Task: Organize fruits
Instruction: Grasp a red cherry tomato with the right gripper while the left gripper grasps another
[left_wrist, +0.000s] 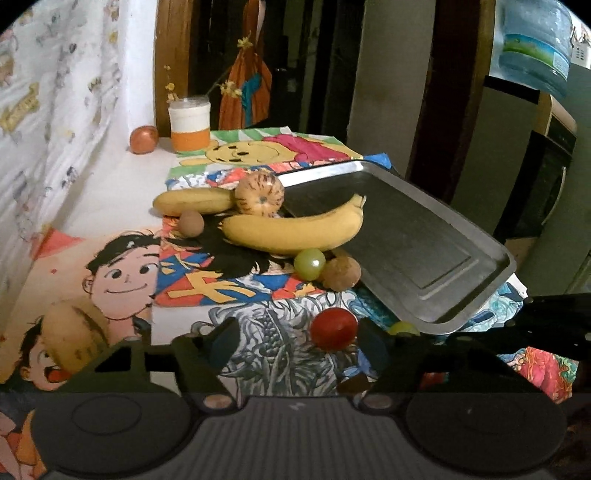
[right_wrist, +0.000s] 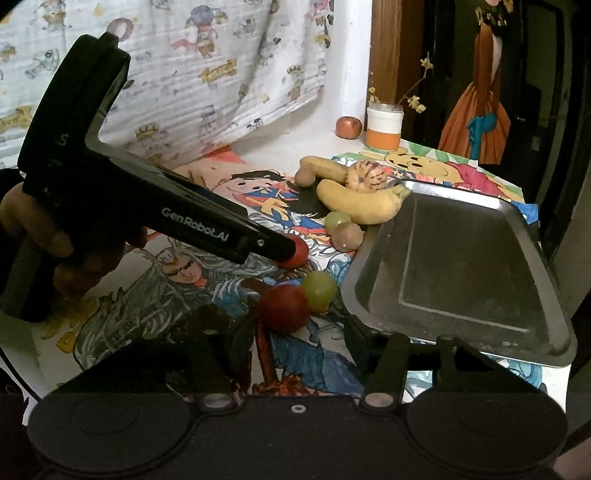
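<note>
Left gripper (left_wrist: 295, 343) jaws spread around red fruit (left_wrist: 333, 328); right gripper (right_wrist: 303, 339) likewise around its red fruit (right_wrist: 283, 307), tray (right_wrist: 546, 332) at three o'clock. Risked rolling off the tabletop (left_wrist: 122, 177) if nudged.

Yellow bananas (left_wrist: 295, 232); silver tray (left_wrist: 424, 236); red fruit (left_wrist: 333, 328).
</note>
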